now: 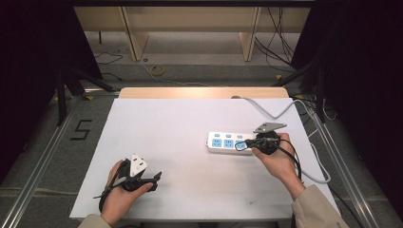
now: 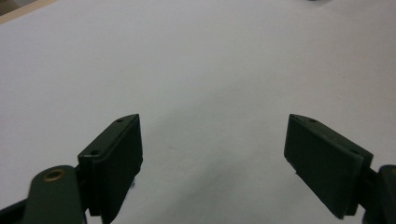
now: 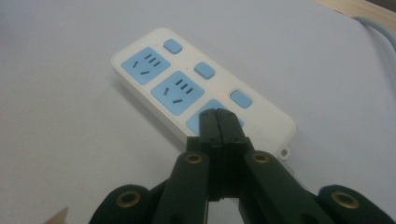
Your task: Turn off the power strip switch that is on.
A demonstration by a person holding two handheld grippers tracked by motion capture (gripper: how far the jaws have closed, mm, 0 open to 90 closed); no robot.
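A white power strip (image 1: 228, 141) with blue sockets and blue buttons lies on the table's right half; its grey cable (image 1: 271, 111) runs off to the back right. In the right gripper view the strip (image 3: 159, 84) shows three sockets, each with a button beside it. My right gripper (image 3: 218, 114) is shut, jaws pressed together with nothing between them, its tips over the nearest blue socket. From above, that gripper (image 1: 247, 144) sits at the strip's right end. My left gripper (image 1: 154, 179) rests near the front left of the table, open and empty (image 2: 212, 140).
The white table top (image 1: 180, 128) has a wooden strip along its far edge. The strip's cable loops past the table's right edge. Beyond the table are floor cables and wooden furniture legs.
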